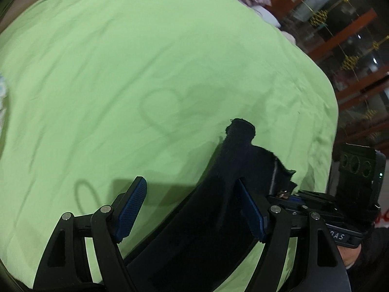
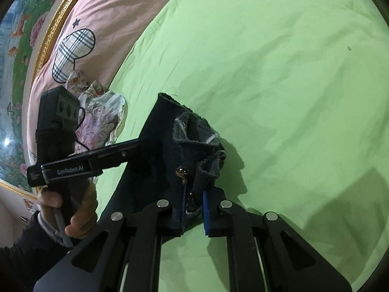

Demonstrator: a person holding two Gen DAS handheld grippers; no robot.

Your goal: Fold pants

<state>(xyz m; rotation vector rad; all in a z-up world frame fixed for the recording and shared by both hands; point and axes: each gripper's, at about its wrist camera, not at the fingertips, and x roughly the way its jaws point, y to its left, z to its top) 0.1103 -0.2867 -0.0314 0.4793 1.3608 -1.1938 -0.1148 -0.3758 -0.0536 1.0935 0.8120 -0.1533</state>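
Observation:
The dark navy pants (image 1: 214, 206) hang above a light green sheet (image 1: 145, 73). In the left wrist view my left gripper (image 1: 192, 209) stands wide open; the dark cloth lies against its right pad (image 1: 252, 211), and its left pad (image 1: 131, 209) is bare. In the right wrist view my right gripper (image 2: 193, 209) is shut on the waistband edge of the pants (image 2: 167, 146), near the zipper and a small metal button (image 2: 181, 170). The frayed inner pocket cloth (image 2: 199, 131) sticks up above the fingers. The left gripper's body (image 2: 73, 165) shows there beside the pants.
The green sheet (image 2: 279, 85) covers the bed. A pink duvet with a plaid heart (image 2: 75, 53) and a crumpled floral cloth (image 2: 97, 116) lie at its far side. A gold-framed picture (image 2: 22, 60) stands behind. Wooden glass shelves (image 1: 340, 36) stand past the bed's edge.

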